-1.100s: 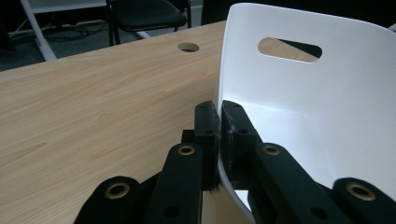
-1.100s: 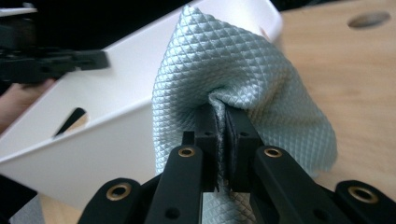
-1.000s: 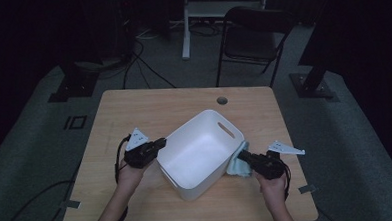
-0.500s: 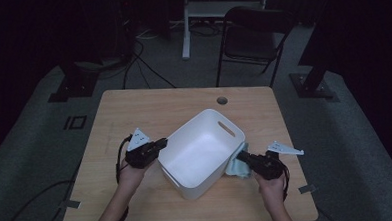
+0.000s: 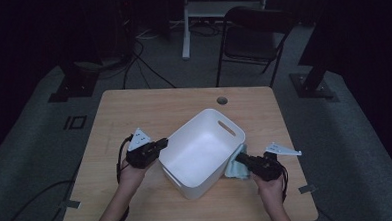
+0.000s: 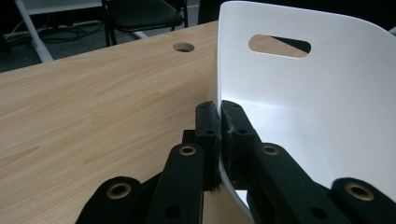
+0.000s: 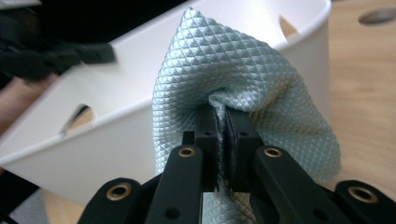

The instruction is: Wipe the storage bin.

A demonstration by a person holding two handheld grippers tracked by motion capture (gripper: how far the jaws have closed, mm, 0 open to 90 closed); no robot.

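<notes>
A white plastic bin (image 5: 202,151) with handle slots sits tilted on the wooden table (image 5: 149,107). My left gripper (image 5: 161,144) is shut on the bin's left rim; in the left gripper view its jaws clamp the thin white wall (image 6: 299,98) between them. My right gripper (image 5: 240,158) is shut on a pale blue-green quilted cloth (image 5: 235,165), held against the bin's right outer wall. In the right gripper view the cloth (image 7: 243,79) bunches up from the pinched jaws, with the bin (image 7: 116,121) behind it.
A round cable hole (image 5: 222,100) lies near the table's far edge. A black folding chair (image 5: 253,38) and a white frame (image 5: 214,9) stand behind the table. Cables run over the floor at the left.
The bin has shifted slightly to the right and tipped a little more. Both hands have stayed where they were.
</notes>
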